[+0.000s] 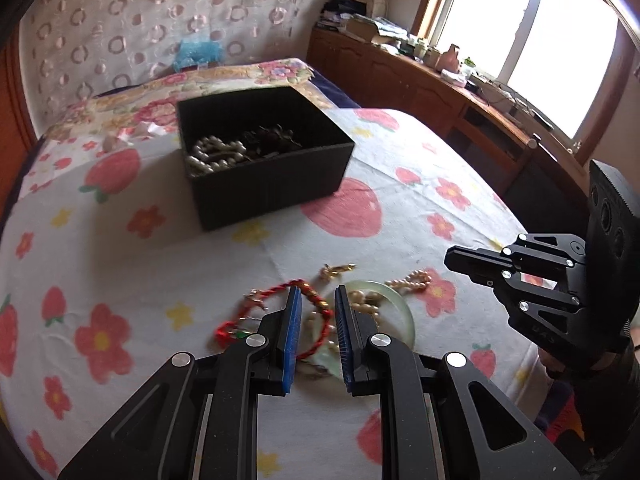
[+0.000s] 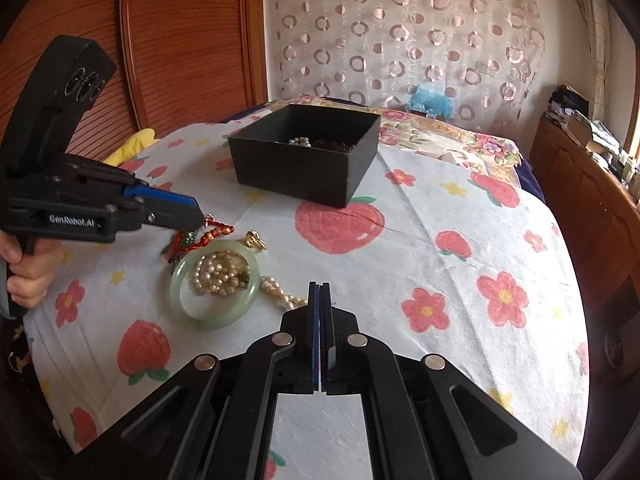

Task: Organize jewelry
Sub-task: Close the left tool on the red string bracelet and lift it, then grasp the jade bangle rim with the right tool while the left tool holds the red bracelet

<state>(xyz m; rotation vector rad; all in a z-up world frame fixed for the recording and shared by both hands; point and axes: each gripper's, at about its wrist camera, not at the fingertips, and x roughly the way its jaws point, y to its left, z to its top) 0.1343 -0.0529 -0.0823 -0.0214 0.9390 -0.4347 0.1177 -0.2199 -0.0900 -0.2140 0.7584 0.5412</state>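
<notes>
A black box [image 1: 264,168] holding a pearl strand [image 1: 214,154] and dark jewelry sits on the strawberry-print cloth; it also shows in the right wrist view [image 2: 308,160]. Loose jewelry lies in front: a red cord bracelet [image 1: 316,304], a pale green jade bangle [image 2: 214,286] with pearls [image 2: 218,270] inside it, a gold piece [image 2: 256,240], and another pearl strand [image 1: 412,282]. My left gripper [image 1: 317,294] is open, its fingers straddling the red cord bracelet. My right gripper [image 2: 319,286] is shut and empty, hovering right of the bangle.
The bed's cloth [image 2: 460,264] extends right of the jewelry. A wooden cabinet [image 1: 460,100] with clutter runs under the window at the right. A patterned curtain [image 2: 400,40] hangs behind. A wooden headboard [image 2: 180,40] stands at the left.
</notes>
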